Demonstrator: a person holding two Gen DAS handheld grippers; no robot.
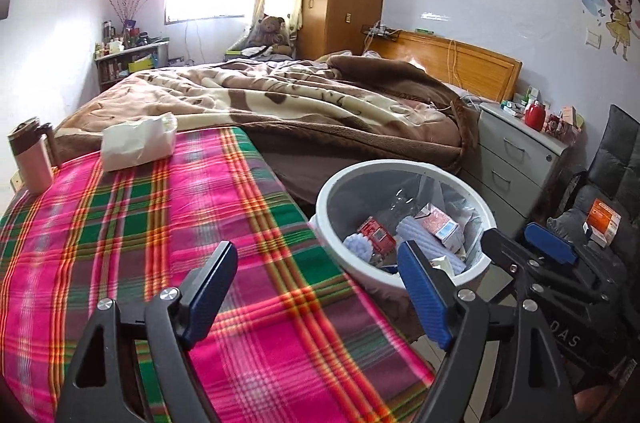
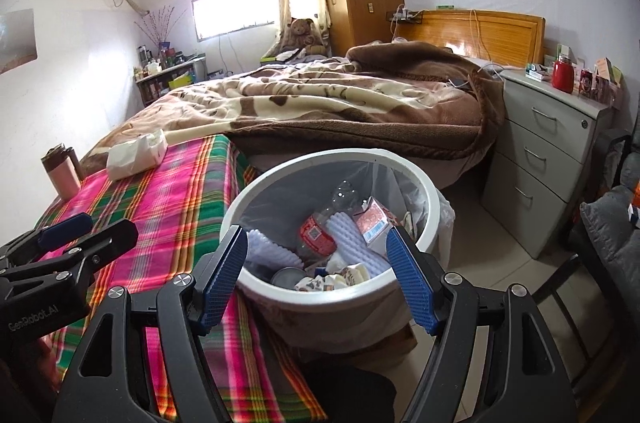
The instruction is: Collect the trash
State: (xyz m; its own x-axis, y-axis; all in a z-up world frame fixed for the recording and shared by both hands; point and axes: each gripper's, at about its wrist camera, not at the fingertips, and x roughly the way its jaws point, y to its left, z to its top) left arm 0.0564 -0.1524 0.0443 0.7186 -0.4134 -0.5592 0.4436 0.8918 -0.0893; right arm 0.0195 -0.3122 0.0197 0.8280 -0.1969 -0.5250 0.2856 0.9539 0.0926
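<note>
A white trash bin (image 2: pixel 320 154) with a clear liner stands on the floor beside the plaid-covered table (image 1: pixel 160 243). Inside lie a plastic bottle with a red label (image 2: pixel 316 235), a pink carton (image 2: pixel 374 223), white foam sheets, a can and crumpled paper. My right gripper (image 2: pixel 317 230) hangs open over the bin's near rim with nothing between its fingers. My left gripper (image 1: pixel 316 245) is open and empty above the table's right edge, just left of the bin (image 1: pixel 400 165). On the table's far end lie a white tissue pack (image 1: pixel 138 141) and a pink tumbler (image 1: pixel 32 155).
A bed with a brown blanket (image 1: pixel 300 103) fills the space behind the table. A grey drawer cabinet (image 2: pixel 548 151) with a red jar and small boxes stands right of the bin. A dark chair (image 1: pixel 608 207) at far right carries an orange box (image 1: pixel 602 223).
</note>
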